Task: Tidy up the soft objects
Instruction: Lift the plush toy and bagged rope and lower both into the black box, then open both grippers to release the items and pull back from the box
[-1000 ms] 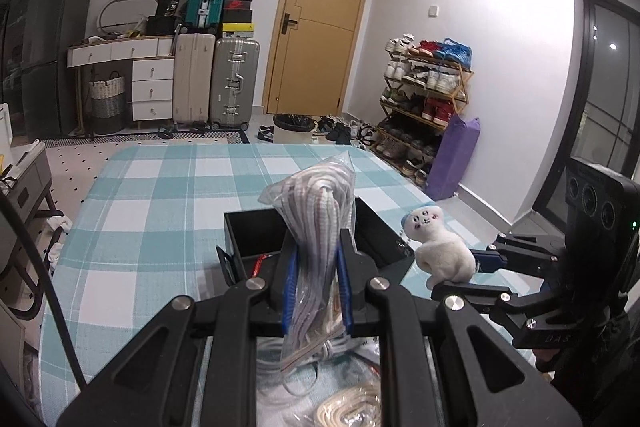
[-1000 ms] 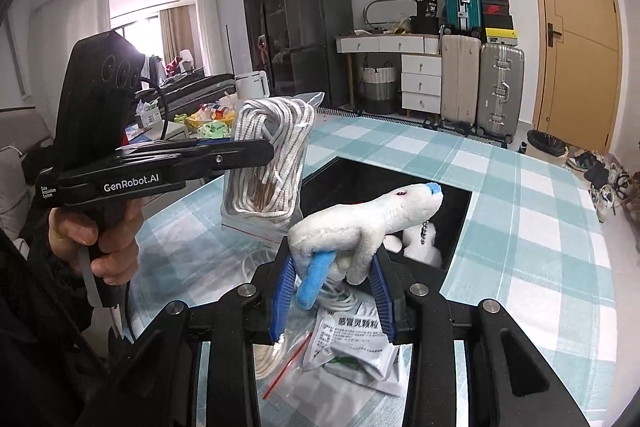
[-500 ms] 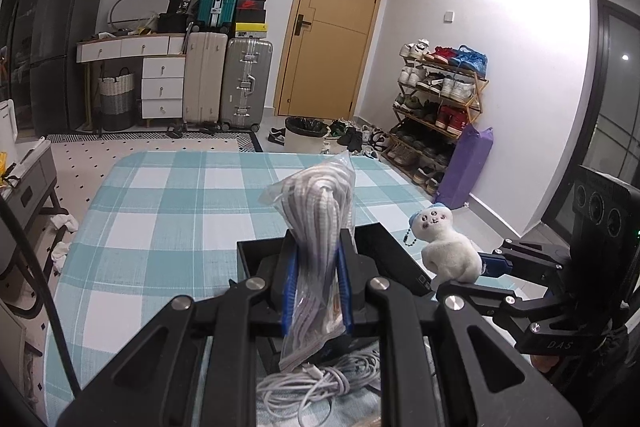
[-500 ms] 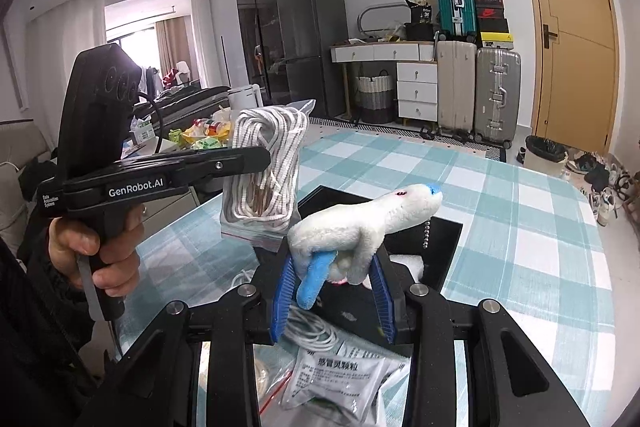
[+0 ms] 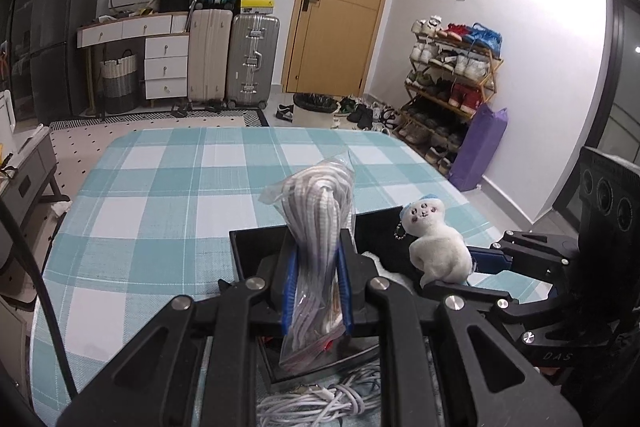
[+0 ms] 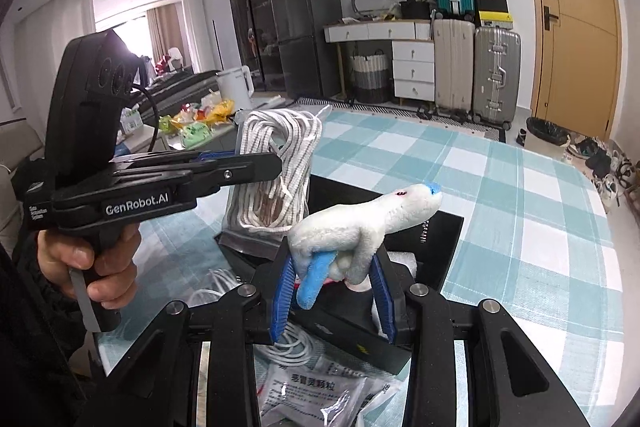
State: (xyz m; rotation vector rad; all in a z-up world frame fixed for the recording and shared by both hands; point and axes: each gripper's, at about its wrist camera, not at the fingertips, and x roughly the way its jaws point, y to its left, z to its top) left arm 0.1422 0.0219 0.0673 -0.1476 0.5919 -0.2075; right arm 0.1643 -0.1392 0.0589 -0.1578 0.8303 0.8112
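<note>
Fuzzy plush toy (image 6: 352,227); glossy clear-plastic rope bag (image 5: 318,223); matt black box (image 5: 256,247).

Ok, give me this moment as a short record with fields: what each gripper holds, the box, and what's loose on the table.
left gripper: shut on bagged rope coil, held upright above the box
right gripper: shut on white plush toy
black box: open-topped, on checked tablecloth
loose items: white cable, medicine sachet near the box

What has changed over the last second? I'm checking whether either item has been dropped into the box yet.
Neither has. Both hand-held grippers moved forward over the black box: the left holds the bagged rope, the right the white plush toy. Both grips and the loose white cable are unchanged.
</note>
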